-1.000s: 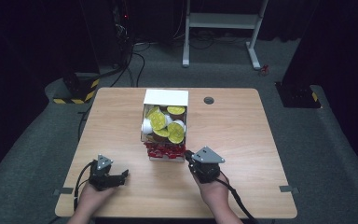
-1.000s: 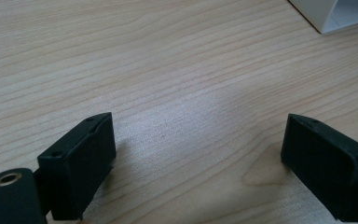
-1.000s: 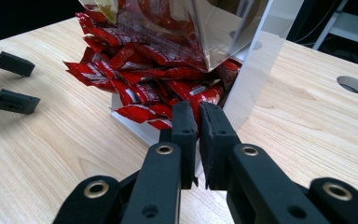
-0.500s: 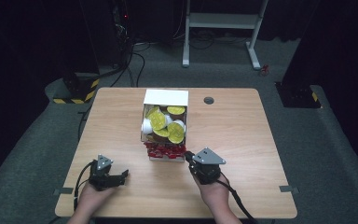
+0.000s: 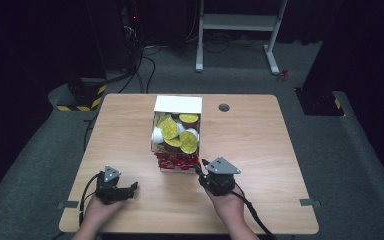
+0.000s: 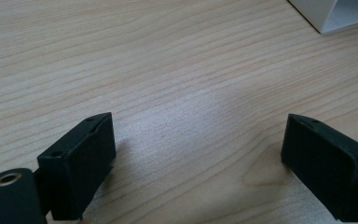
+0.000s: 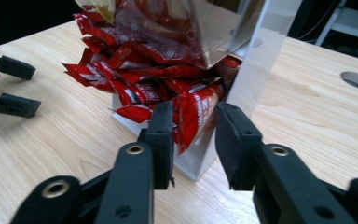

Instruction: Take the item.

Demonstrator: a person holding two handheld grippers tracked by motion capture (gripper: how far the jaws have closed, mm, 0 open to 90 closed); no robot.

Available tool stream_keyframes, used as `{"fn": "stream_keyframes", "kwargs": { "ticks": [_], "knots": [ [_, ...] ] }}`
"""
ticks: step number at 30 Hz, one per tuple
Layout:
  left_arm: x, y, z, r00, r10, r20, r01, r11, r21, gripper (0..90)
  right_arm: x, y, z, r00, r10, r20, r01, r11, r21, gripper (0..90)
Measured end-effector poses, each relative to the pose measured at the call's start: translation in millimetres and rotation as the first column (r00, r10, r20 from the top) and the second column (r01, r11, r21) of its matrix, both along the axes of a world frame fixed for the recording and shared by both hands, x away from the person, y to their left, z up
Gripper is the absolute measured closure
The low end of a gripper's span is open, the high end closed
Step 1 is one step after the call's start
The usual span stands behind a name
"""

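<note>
The left gripper [image 5: 130,189] is being held low over the light wooden table [image 5: 280,150] at its near left, jaws spread wide with only bare wood between them. At centre, the white open-topped box [image 5: 177,104] of gold-lidded pods [image 5: 170,128] is standing, red foil sachets [image 7: 135,79] spilling from its near side. The right gripper [image 7: 193,126] is being held there, jaws narrowed around one red sachet [image 7: 193,114], not quite pinching it.

Light wood table [image 5: 260,150], round cable hole [image 5: 224,107] near far edge. Grey carpet floor [image 5: 340,165]. Dark room beyond; white frame legs [image 5: 237,22], black-yellow striped base [image 5: 87,95] far left.
</note>
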State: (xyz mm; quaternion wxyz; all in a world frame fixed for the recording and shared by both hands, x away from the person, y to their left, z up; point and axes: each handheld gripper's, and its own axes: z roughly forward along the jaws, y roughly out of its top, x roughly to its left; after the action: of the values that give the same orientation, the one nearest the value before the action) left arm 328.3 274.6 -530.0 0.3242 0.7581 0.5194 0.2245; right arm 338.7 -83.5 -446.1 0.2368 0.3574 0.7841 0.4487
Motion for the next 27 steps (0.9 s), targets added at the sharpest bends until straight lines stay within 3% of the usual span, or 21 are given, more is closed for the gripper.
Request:
{"fn": "stream_keyframes", "kwargs": {
  "ticks": [6, 14, 27],
  "knots": [
    [0.0, 0.0, 0.0, 1.0, 0.0, 0.0, 0.0, 1.0, 0.0, 10.3, 4.4, 7.6, -1.1, 0.9999, -0.011, 0.003, 0.011, 1.0, -0.016, 64.7],
    [0.0, 0.0, 0.0, 1.0, 0.0, 0.0, 0.0, 1.0, 0.0, 10.2, 7.5, 9.3, -1.5, 0.9995, -0.032, 0.002, 0.032, 0.999, -0.027, 80.1],
    [0.1, 0.1, 0.0, 1.0, -0.001, 0.001, 0.001, 1.0, 0.001, 10.2, -7.0, 3.4, 3.7, 0.9994, -0.02, 0.029, 0.021, 0.999, -0.025, 81.3]
  ]
}}
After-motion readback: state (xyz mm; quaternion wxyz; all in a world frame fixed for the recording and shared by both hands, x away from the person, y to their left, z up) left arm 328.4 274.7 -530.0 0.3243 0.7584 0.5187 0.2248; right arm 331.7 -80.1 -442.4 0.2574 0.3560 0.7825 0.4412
